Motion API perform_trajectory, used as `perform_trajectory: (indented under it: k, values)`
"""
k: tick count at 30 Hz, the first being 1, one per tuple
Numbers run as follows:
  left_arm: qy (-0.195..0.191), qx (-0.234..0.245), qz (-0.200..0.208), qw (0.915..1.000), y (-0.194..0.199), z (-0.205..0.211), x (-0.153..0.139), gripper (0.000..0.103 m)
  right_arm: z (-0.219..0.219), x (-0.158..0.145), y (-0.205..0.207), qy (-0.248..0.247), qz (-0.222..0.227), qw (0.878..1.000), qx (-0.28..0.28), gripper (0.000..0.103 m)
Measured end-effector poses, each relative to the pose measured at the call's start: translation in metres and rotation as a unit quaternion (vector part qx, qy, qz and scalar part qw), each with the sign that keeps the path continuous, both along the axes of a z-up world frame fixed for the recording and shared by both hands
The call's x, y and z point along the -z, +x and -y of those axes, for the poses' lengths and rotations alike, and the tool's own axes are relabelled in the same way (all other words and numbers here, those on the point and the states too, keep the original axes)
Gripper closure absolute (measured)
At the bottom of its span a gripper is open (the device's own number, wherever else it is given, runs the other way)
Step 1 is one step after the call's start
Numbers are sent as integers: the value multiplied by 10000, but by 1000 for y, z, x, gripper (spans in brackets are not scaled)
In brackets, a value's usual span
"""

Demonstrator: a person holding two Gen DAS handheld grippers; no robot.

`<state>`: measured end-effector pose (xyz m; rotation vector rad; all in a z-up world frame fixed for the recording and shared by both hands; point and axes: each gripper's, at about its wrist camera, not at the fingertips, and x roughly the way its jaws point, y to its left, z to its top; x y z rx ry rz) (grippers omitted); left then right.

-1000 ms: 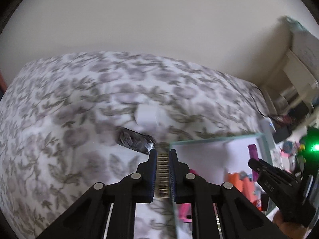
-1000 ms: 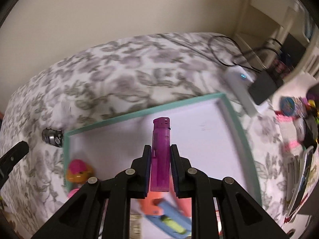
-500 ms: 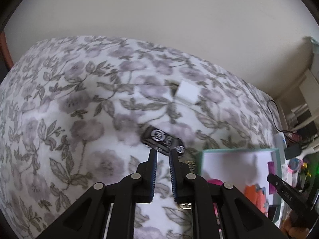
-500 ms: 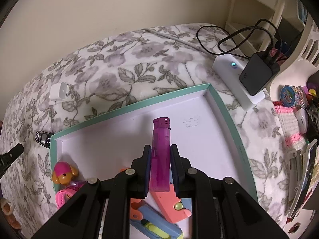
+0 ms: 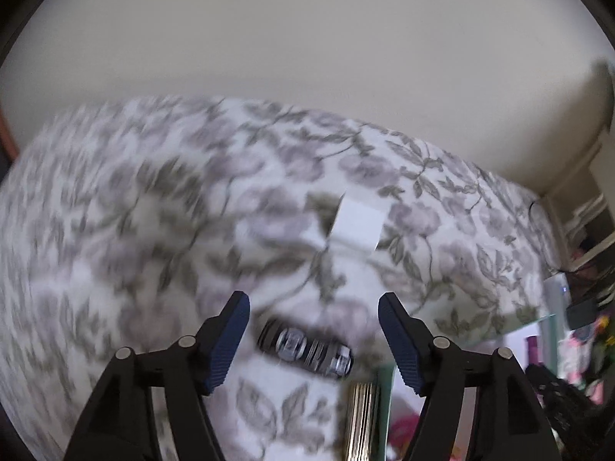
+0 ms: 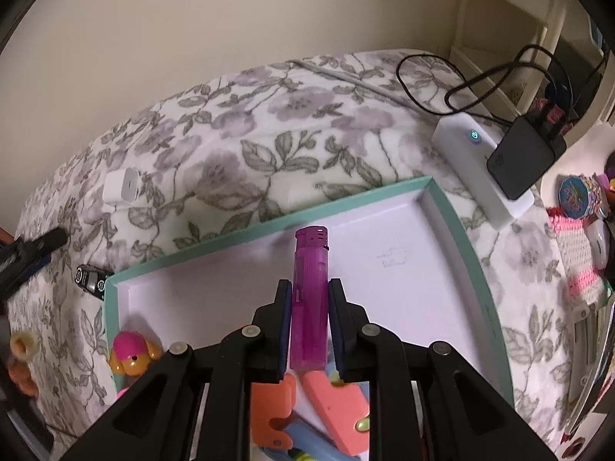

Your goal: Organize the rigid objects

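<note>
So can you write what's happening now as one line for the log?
left gripper: open over black batteries | right gripper: shut on purple plastic lighter above teal-rimmed box

Left gripper: matte black angular linkage arms, silver round pivot screws, dark blue ribbed pads lining the jaws. Right gripper: same black build, silver screws, dark blue pads.
</note>
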<state>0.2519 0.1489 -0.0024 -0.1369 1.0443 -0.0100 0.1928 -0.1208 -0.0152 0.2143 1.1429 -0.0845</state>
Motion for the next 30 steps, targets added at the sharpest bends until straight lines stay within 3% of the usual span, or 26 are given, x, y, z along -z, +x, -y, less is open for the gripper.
perform_trajectory:
  k: [3,13,15,16,17,22,30]
  values:
    - [519,422,66,9977,27,25,1,30,4,1,5,-45,26,10000,5,84]
    - [1372,817,90,9871,80,59,33,30,10,-3,12,-116,239,9996,-73,84]
    - [1306,797,56,9882,85,58,41,32,9,-2,12,-141,234,9996,-123,84]
    - [1246,798,62,9890,86,57,43,39,9,-1,12,-155,217,9995,-141,84]
    - [1186,803,46,9897,87,58,45,57,8,0,12,-154,206,9996,-153,84]
    - [1294,979,7,9868,80,68,46,58,11,2,11,-94,181,9997,-105,84]
    - [698,979,71,9927,39,76,10,58,12,0,4,-30,60,10000,-63,84]
